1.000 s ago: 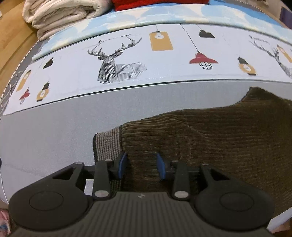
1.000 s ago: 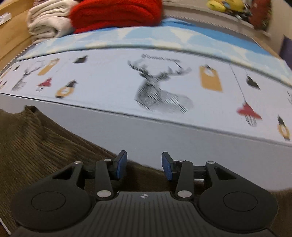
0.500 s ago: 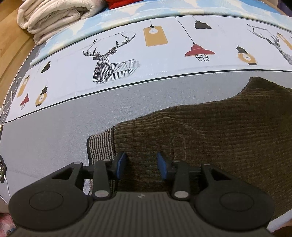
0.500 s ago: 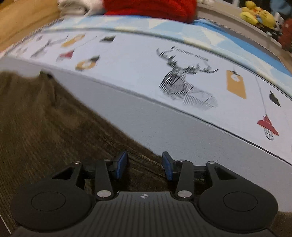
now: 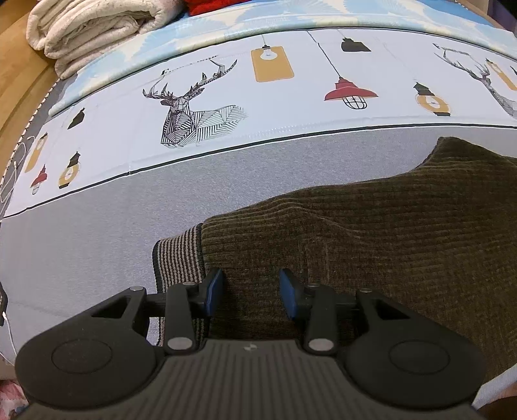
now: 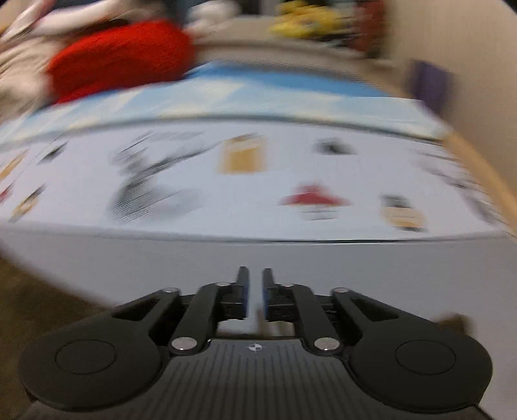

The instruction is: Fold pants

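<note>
Dark olive corduroy pants (image 5: 371,239) lie flat on the grey band of a bed, with a striped cuff (image 5: 177,255) at their left end. My left gripper (image 5: 251,282) is open and hovers low over the pants just right of the cuff, holding nothing. The right wrist view is blurred by motion. There my right gripper (image 6: 255,279) has its jaws nearly together over bare grey sheet, with nothing seen between them. A strip of the pants (image 6: 29,290) shows at its far left.
The bed sheet (image 5: 290,97) has deer and lantern prints. A folded white blanket (image 5: 97,29) sits at the back left, a red blanket (image 6: 119,64) beside it. Wooden floor (image 5: 16,84) lies to the left of the bed.
My right gripper has swung right, off the pants onto bare sheet, and its jaws have closed. My left gripper has stayed open over the cuff end.
</note>
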The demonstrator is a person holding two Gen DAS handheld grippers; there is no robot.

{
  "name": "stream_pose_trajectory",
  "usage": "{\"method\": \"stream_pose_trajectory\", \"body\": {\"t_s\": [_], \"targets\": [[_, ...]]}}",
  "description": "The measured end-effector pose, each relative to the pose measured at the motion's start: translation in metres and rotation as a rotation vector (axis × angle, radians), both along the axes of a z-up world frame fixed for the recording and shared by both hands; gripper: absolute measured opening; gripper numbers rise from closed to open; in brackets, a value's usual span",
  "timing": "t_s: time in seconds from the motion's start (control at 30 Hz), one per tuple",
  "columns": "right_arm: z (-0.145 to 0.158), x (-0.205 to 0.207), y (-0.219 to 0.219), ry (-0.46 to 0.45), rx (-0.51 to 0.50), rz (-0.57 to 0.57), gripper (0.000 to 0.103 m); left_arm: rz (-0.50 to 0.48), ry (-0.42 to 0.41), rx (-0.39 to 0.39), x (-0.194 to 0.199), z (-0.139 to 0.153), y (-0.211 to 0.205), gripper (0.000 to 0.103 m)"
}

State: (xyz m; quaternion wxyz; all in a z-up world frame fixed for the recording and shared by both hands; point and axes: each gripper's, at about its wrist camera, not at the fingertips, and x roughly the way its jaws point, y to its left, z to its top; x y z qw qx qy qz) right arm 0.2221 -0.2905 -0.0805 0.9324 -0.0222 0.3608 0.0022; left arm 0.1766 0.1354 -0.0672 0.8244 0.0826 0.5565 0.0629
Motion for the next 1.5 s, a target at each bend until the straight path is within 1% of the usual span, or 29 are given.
{"method": "stream_pose_trajectory", "body": {"t_s": [0.03, 0.07, 0.13, 0.2, 0.3, 0.4, 0.5, 0.53, 0.57, 0.6, 0.67, 0.7, 0.73, 0.77, 0.83, 0.9, 0.93, 0.97, 1.0, 1.03, 1.1, 1.13, 1.2, 1.27, 1.33, 1.37, 1.43, 1.5], "targets": [[0.001, -0.003, -0.017, -0.024, 0.000, -0.075, 0.030, -0.001, 0.001, -0.001, 0.000, 0.000, 0.000, 0.044], [0.003, -0.007, -0.037, -0.048, -0.002, -0.162, 0.040, -0.003, 0.002, -0.001, 0.000, 0.000, 0.000, 0.044], [0.001, -0.017, -0.075, -0.075, 0.005, -0.324, 0.043, -0.011, 0.006, 0.004, 0.001, 0.000, -0.001, 0.045], [-0.004, -0.025, -0.109, -0.064, 0.050, -0.441, 0.044, -0.015, 0.009, 0.006, 0.001, -0.001, -0.002, 0.046], [-0.017, -0.032, -0.142, -0.020, 0.138, -0.509, 0.044, -0.017, 0.012, 0.008, 0.002, -0.002, -0.003, 0.047], [-0.026, -0.034, -0.156, 0.000, 0.223, -0.505, 0.044, -0.020, 0.016, 0.016, 0.003, -0.003, -0.004, 0.047], [-0.029, -0.029, -0.154, 0.001, 0.224, -0.454, 0.045, -0.023, 0.020, 0.026, 0.003, -0.005, -0.006, 0.048], [-0.029, -0.027, -0.152, 0.007, 0.219, -0.434, 0.037, -0.025, 0.021, 0.029, 0.003, -0.005, -0.007, 0.048], [-0.031, -0.025, -0.151, 0.013, 0.225, -0.410, 0.023, -0.025, 0.023, 0.032, 0.003, -0.005, -0.007, 0.048], [-0.031, -0.022, -0.151, 0.019, 0.239, -0.386, 0.019, -0.025, 0.024, 0.033, 0.004, -0.006, -0.008, 0.048], [-0.027, -0.020, -0.148, 0.014, 0.204, -0.362, 0.011, -0.026, 0.026, 0.031, 0.004, -0.006, -0.007, 0.048], [-0.025, -0.017, -0.147, 0.008, 0.178, -0.370, 0.010, -0.025, 0.027, 0.029, 0.005, -0.006, -0.007, 0.048], [-0.023, -0.016, -0.149, 0.001, 0.176, -0.396, 0.010, -0.025, 0.027, 0.026, 0.005, -0.006, -0.006, 0.048], [-0.023, -0.016, -0.153, -0.002, 0.192, -0.440, 0.010, -0.025, 0.027, 0.021, 0.005, -0.006, -0.006, 0.048], [-0.028, -0.015, -0.160, 0.010, 0.248, -0.485, 0.012, -0.025, 0.025, 0.017, 0.005, -0.005, -0.005, 0.048], [-0.025, -0.015, -0.159, 0.020, 0.236, -0.491, 0.018, -0.023, 0.017, 0.006, 0.003, -0.002, -0.003, 0.048], [-0.021, -0.016, -0.159, 0.018, 0.229, -0.494, 0.024, -0.021, 0.008, -0.003, 0.002, 0.000, -0.001, 0.048], [-0.015, -0.019, -0.160, 0.007, 0.226, -0.505, 0.027, -0.018, -0.005, -0.013, 0.001, 0.004, 0.001, 0.048], [-0.007, -0.025, -0.162, -0.016, 0.222, -0.525, 0.028, -0.014, -0.019, -0.022, 0.000, 0.007, 0.002, 0.048], [0.002, -0.034, -0.165, -0.042, 0.213, -0.552, 0.030, -0.006, -0.039, -0.039, -0.002, 0.013, 0.004, 0.048], [0.018, -0.053, -0.171, -0.075, 0.223, -0.584, 0.031, 0.006, -0.072, -0.078, -0.004, 0.021, 0.008, 0.048], [0.024, -0.063, -0.173, -0.081, 0.240, -0.584, 0.031, 0.014, -0.086, -0.101, -0.006, 0.025, 0.010, 0.048], [0.030, -0.087, -0.173, -0.076, 0.273, -0.552, 0.031, 0.025, -0.096, -0.122, -0.008, 0.029, 0.012, 0.048], [0.029, -0.106, -0.165, -0.028, 0.243, -0.499, 0.035, 0.028, -0.096, -0.126, -0.012, 0.031, 0.011, 0.048], [0.024, -0.124, -0.150, 0.038, 0.159, -0.419, 0.035, 0.016, -0.095, -0.136, -0.017, 0.033, 0.008, 0.048], [0.021, -0.133, -0.144, 0.065, 0.140, -0.387, 0.035, 0.006, -0.102, -0.139, -0.020, 0.035, 0.004, 0.048], [0.012, -0.150, -0.135, 0.112, 0.149, -0.357, 0.036, -0.018, -0.121, -0.151, -0.026, 0.040, -0.003, 0.048], [-0.002, -0.165, -0.134, 0.173, 0.159, -0.361, 0.039, -0.051, -0.130, -0.168, -0.033, 0.043, -0.013, 0.048]]}}
